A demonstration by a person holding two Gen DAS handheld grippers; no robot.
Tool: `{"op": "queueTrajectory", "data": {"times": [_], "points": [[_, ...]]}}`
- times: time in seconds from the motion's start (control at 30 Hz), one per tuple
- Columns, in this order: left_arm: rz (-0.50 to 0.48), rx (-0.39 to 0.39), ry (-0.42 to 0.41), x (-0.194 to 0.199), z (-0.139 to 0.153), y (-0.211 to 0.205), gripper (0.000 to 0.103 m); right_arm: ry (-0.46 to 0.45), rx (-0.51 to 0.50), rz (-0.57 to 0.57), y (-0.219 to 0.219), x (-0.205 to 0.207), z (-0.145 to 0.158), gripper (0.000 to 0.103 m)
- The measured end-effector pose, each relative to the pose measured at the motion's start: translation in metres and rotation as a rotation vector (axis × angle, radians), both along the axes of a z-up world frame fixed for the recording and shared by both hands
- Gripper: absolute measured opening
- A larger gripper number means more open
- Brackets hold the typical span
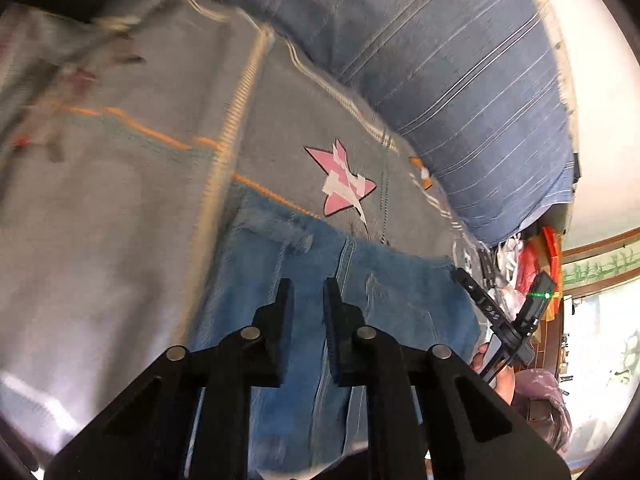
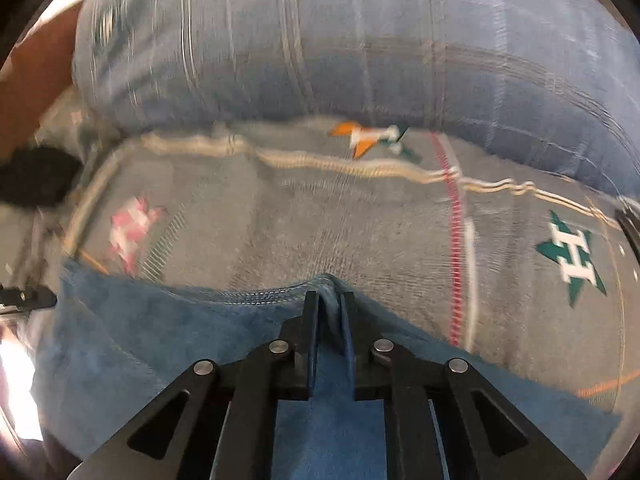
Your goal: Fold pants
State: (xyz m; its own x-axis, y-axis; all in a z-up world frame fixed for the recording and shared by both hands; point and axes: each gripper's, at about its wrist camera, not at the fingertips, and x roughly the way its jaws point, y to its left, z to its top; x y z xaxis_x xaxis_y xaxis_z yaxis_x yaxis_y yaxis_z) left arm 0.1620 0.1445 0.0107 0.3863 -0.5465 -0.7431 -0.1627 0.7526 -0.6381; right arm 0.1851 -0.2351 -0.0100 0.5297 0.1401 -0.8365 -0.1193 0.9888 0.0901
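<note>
Blue denim pants (image 1: 384, 304) lie on a grey bed cover (image 1: 120, 208) printed with stars. My left gripper (image 1: 309, 300) points down onto the denim near its frayed upper edge. Its jaws are nearly together and cloth fills the narrow gap. In the right wrist view, my right gripper (image 2: 329, 308) is shut on a raised fold of the pants (image 2: 160, 332) at their stitched far edge. The same gripper (image 1: 466, 278) shows at the denim's right corner in the left wrist view, held by a hand (image 1: 502, 380).
A big blue striped bolster (image 1: 460, 80) (image 2: 360, 48) lies along the cover's far side. A pink star (image 1: 344, 180) and a green star (image 2: 572, 256) mark the cover. Clutter in red and white (image 1: 528, 264) sits at the right by a window. Something dark (image 2: 36, 176) lies at the left.
</note>
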Motion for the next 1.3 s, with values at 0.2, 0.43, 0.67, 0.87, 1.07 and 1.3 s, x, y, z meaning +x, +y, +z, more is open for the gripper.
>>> {"op": "queueTrajectory", "data": {"times": [0.2, 0.43, 0.67, 0.87, 1.07, 1.3], "points": [[-0.016, -0.186, -0.020, -0.085, 0.006, 0.005, 0.068, -0.065, 0.144, -0.101, -0.053, -0.076, 0.034, 0.024], [-0.010, -0.263, 0.104, -0.083, -0.041, -0.016, 0.067, -0.028, 0.204, -0.423, -0.143, -0.184, 0.041, 0.033], [0.000, -0.204, 0.130, -0.067, -0.048, -0.023, 0.066, 0.065, 0.309, -0.617, -0.187, -0.253, 0.003, 0.034], [0.000, -0.156, 0.105, -0.074, -0.042, -0.027, 0.066, 0.096, 0.321, -0.748, -0.188, -0.273, -0.016, 0.034], [-0.009, -0.067, 0.107, -0.063, -0.042, -0.043, 0.052, 0.121, 0.390, -0.775, -0.180, -0.275, -0.032, 0.035], [-0.078, 0.074, 0.019, -0.066, -0.023, -0.040, 0.015, -0.045, 0.303, -0.653, -0.179, -0.269, 0.003, 0.002]]}}
